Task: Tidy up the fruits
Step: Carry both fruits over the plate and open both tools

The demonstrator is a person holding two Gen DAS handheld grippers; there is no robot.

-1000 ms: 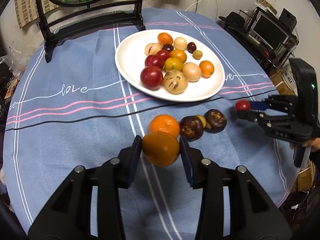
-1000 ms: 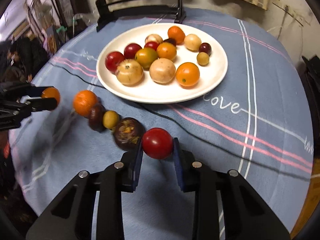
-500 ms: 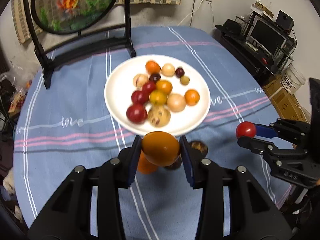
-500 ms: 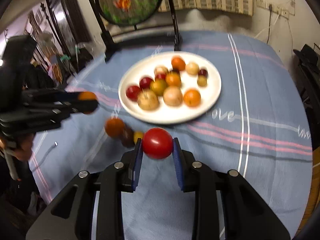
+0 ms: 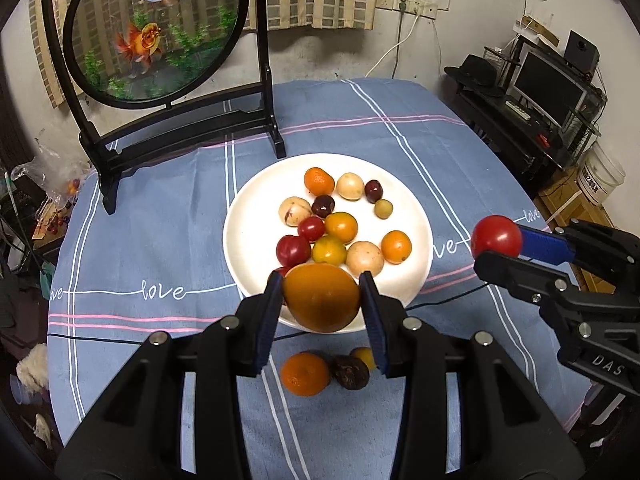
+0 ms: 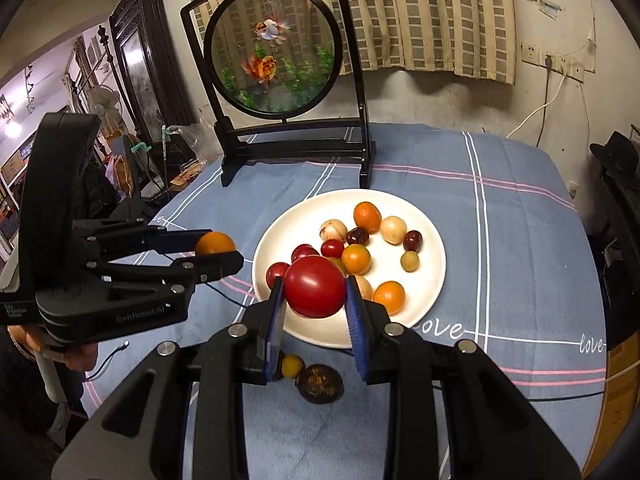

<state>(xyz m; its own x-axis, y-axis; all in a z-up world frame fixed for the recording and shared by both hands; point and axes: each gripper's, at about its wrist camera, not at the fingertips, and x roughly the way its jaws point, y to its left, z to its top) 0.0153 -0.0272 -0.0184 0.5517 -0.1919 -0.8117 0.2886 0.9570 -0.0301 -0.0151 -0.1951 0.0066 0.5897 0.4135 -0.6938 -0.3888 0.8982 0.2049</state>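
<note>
My left gripper [image 5: 322,300] is shut on an orange [image 5: 321,297], held in the air over the near rim of the white plate [image 5: 248,204]. The plate carries several small fruits, red, orange, pale and dark. My right gripper [image 6: 315,287] is shut on a red tomato [image 6: 315,286], also raised above the plate's [image 6: 434,280] near edge. In the left wrist view the right gripper [image 5: 498,242] shows at the right with the tomato [image 5: 496,236]. The left gripper [image 6: 218,250] with its orange [image 6: 214,243] shows at the left of the right wrist view.
On the blue cloth below lie a mandarin [image 5: 305,373], a dark mangosteen [image 5: 351,372] and a small yellow fruit [image 5: 364,356]. A black-framed round goldfish screen [image 5: 160,32] stands behind the plate. A thin black cable [image 5: 452,298] crosses the cloth. A person's hand [image 6: 78,356] holds the left gripper.
Both grippers have risen well above the cloth with their fruits still gripped. The plate and the loose fruits now sit lower and smaller in both views, and the goldfish screen has come into sight.
</note>
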